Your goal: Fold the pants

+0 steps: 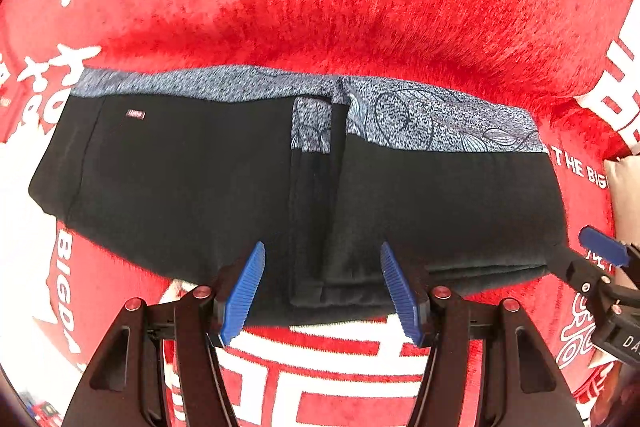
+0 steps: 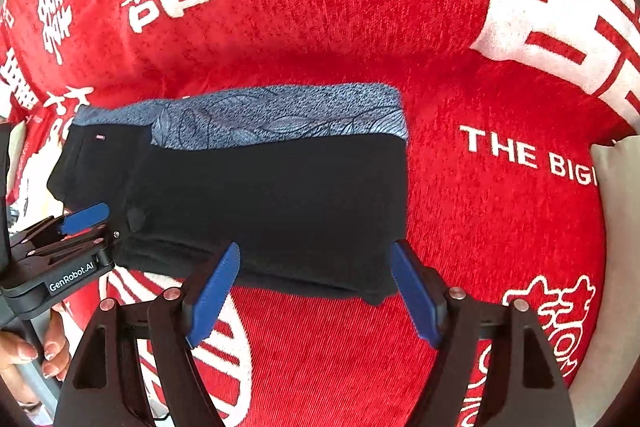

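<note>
Black pants point(image 1: 200, 187) with a blue-grey patterned band point(image 1: 420, 115) lie folded flat on the red cloth; they also show in the right wrist view point(image 2: 280, 195). My left gripper point(image 1: 322, 287) is open and empty, its blue fingers astride the pants' near edge at the middle fold. My right gripper point(image 2: 316, 291) is open and empty over the near right corner of the pants. The right gripper shows at the right edge of the left wrist view point(image 1: 600, 259), and the left gripper at the left of the right wrist view point(image 2: 80, 227).
A red plush cloth point(image 2: 480, 227) with white characters and "THE BIG" lettering covers the surface. A pale cushion edge point(image 2: 616, 187) is at the right. A hand with painted nails point(image 2: 32, 351) holds the left gripper's handle.
</note>
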{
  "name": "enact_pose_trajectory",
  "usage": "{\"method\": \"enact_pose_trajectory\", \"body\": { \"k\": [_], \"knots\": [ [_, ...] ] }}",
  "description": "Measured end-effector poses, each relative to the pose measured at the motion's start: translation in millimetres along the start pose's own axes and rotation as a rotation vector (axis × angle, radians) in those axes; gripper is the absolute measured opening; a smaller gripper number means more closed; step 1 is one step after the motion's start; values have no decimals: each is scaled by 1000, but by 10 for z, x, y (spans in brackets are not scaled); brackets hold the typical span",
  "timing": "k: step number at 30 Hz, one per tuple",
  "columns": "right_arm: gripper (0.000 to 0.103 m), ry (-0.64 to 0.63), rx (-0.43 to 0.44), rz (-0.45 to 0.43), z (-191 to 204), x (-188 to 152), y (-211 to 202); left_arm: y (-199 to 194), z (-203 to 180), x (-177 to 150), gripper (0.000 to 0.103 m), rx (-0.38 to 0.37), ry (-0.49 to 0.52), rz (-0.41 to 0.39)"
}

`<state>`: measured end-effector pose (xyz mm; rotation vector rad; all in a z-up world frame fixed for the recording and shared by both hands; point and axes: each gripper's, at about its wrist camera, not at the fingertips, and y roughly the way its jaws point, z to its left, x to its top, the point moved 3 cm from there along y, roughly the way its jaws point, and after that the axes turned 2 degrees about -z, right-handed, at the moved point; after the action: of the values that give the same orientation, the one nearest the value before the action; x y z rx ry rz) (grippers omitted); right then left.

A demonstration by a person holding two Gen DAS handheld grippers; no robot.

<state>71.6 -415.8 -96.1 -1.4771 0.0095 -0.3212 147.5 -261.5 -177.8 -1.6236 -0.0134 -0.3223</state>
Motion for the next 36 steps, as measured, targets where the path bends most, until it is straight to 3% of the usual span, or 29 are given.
{"method": "enact_pose_trajectory", "body": {
  "k": [10, 15, 25, 36],
  "knots": [
    [80, -63, 2, 46, 217, -206, 40, 28, 238, -401, 62, -18, -95, 31],
    [81, -58, -39, 40, 430, -244, 81, 99, 455, -459, 62, -47, -84, 51],
    [81, -23, -90, 51, 1110, -273, 214, 54, 1297, -406, 62, -89, -116, 44],
    [81, -147, -79, 103, 2014, -202, 545, 97, 2255, -493, 62, -98, -269, 29]
  ]
}}
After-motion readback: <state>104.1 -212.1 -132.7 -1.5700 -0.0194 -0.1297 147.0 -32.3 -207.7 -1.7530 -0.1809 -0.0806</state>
